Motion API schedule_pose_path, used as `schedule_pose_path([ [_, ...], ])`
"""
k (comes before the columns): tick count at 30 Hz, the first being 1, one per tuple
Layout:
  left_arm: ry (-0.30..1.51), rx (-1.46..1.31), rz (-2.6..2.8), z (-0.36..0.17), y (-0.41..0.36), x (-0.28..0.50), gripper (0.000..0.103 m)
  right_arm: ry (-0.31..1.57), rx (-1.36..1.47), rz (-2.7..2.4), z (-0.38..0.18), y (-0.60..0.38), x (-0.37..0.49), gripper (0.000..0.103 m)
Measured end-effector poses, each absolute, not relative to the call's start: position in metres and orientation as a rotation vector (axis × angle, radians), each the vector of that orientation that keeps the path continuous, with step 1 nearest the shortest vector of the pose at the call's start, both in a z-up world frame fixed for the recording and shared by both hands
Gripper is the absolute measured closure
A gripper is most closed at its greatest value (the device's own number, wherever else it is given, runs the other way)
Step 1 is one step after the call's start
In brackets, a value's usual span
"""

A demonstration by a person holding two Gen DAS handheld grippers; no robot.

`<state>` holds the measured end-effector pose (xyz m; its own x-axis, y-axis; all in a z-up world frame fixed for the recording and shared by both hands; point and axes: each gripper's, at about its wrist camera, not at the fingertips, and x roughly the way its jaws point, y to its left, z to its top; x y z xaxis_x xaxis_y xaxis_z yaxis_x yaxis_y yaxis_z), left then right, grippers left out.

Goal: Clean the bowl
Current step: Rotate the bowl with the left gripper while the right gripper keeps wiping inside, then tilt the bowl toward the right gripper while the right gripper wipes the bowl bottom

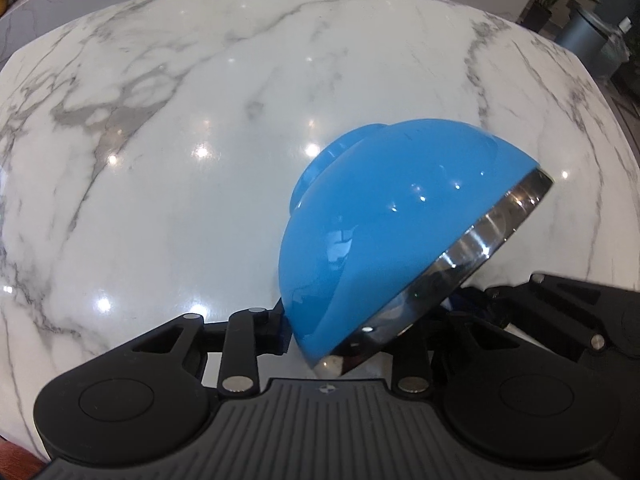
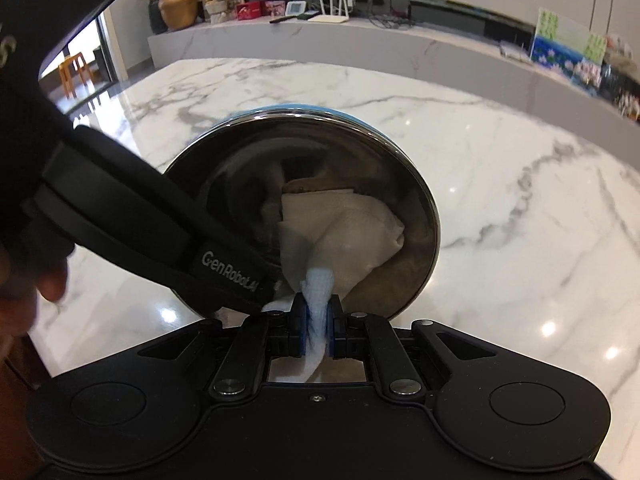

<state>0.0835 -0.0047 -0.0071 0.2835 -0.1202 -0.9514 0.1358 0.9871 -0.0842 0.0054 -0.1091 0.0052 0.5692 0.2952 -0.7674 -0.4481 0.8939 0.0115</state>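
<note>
Between right fingers: right gripper [image 2: 316,326] clamped on white cloth [image 2: 336,232].
Ahead: cloth pressed inside steel-lined bowl [image 2: 384,172], tilted toward it.
Left gripper [image 1: 360,320]: clamped on bowl rim; blue shell [image 1: 380,216] facing it.
Beyond: marble table [image 1: 180,120].

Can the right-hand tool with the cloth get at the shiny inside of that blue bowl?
Probably yes. The bowl is tipped with its open mouth facing the right gripper, whose jaws pinch the cloth, and the cloth already lies inside.
</note>
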Motion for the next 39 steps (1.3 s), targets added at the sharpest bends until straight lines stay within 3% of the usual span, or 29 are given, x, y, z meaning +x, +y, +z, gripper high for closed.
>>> schedule_pose_path([
  [7,1.282,0.064,-0.177,-0.005,-0.01,0.083,0.076,0.793,-0.355,0.394,-0.004,-0.103,-0.01,0.096],
  [13,1.269,0.036,-0.173,-0.005,-0.007,0.083,0.075,0.819,-0.32,0.403,-0.003,-0.108,-0.009,0.096],
  [17,1.201,0.03,-0.162,0.003,-0.004,0.08,0.074,0.828,-0.307,0.403,-0.003,-0.11,-0.01,0.096],
  [20,1.133,0.049,-0.148,0.014,-0.004,0.078,0.066,0.83,-0.289,0.407,-0.002,-0.112,-0.009,0.096],
  [25,1.031,0.12,-0.137,0.034,-0.009,0.08,0.066,0.823,-0.268,0.413,0.003,-0.113,-0.004,0.096],
  [26,1.028,0.123,-0.14,0.035,-0.01,0.082,0.068,0.82,-0.266,0.416,0.003,-0.113,-0.003,0.096],
  [29,1.047,0.114,-0.152,0.035,-0.01,0.089,0.088,0.822,-0.236,0.419,0.005,-0.119,0.003,0.096],
  [39,1.218,-0.131,-0.172,0.009,0.02,0.109,0.095,0.847,-0.124,0.465,0.011,-0.143,0.027,0.096],
])
